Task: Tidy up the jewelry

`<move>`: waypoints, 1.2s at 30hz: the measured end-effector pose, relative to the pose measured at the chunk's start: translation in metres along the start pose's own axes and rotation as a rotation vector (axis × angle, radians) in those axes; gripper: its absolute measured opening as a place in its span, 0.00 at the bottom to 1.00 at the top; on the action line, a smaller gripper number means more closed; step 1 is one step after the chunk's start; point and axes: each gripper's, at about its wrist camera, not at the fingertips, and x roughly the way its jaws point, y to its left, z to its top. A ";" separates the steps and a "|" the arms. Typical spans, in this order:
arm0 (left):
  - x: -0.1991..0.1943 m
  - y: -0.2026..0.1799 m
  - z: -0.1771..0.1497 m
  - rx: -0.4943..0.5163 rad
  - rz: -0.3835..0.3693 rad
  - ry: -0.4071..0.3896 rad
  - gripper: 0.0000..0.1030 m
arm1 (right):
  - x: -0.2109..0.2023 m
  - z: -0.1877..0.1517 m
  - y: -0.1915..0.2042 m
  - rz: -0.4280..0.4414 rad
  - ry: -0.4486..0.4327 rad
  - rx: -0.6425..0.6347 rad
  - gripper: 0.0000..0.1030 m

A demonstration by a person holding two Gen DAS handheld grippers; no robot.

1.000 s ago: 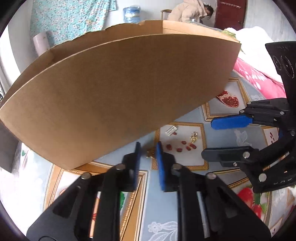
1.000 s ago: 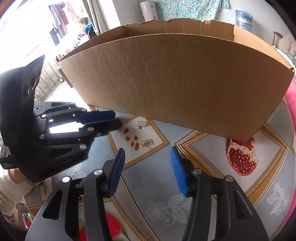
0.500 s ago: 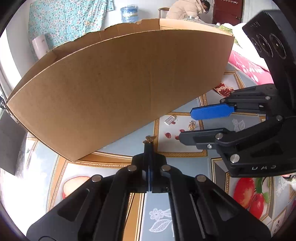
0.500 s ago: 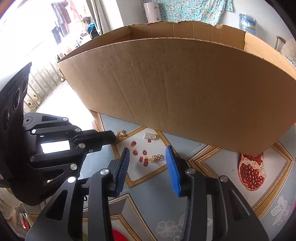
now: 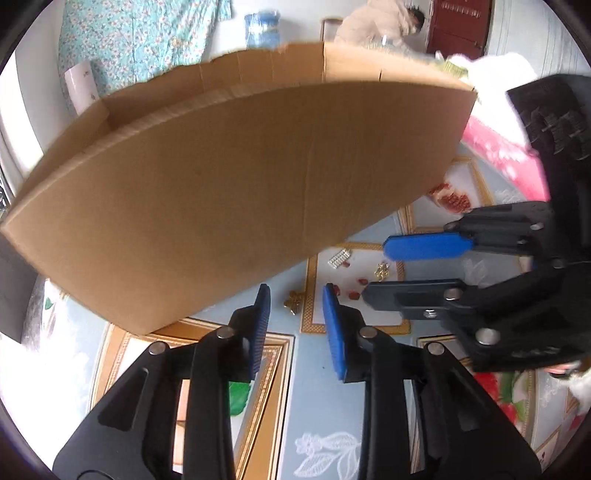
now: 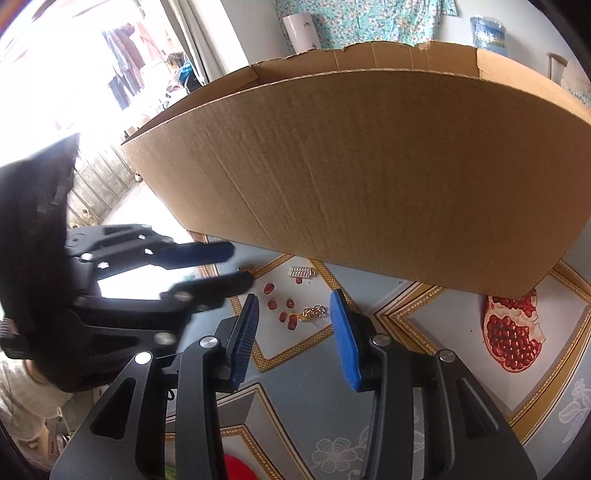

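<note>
A small gold piece [image 5: 293,301] lies on the patterned tablecloth between the tips of my left gripper [image 5: 295,314]. Its jaws are opening and the pads stand clear of the piece. In the right wrist view the same gold piece [image 6: 245,267] shows beside the left gripper [image 6: 240,266]. A gold chain [image 6: 312,312] lies just ahead of my right gripper [image 6: 293,325], whose blue pads stand apart, touching nothing. The left wrist view shows the right gripper [image 5: 376,271] straddling that gold chain [image 5: 382,271]. A silver piece [image 6: 301,272] rests near the box.
A large open cardboard box [image 5: 240,192] stands close behind the jewelry and fills the upper view. The tablecloth [image 6: 424,332] bears printed pomegranate seeds around the pieces. A person [image 5: 380,26] bends over at the far back of the room.
The left gripper was shut on the gold piece half a second ago; now its jaws stand apart with the piece on the cloth. The right gripper's jaws have narrowed and moved nearer the chain.
</note>
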 end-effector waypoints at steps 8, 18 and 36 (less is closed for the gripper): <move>-0.002 -0.003 0.001 0.008 -0.003 0.007 0.06 | 0.000 -0.005 0.002 0.022 -0.015 0.022 0.37; -0.016 -0.008 -0.022 0.024 0.023 -0.007 0.06 | -0.003 -0.008 0.010 -0.014 -0.014 -0.006 0.37; -0.055 0.003 -0.030 -0.005 0.005 -0.078 0.06 | 0.015 0.016 0.024 -0.119 0.046 -0.124 0.13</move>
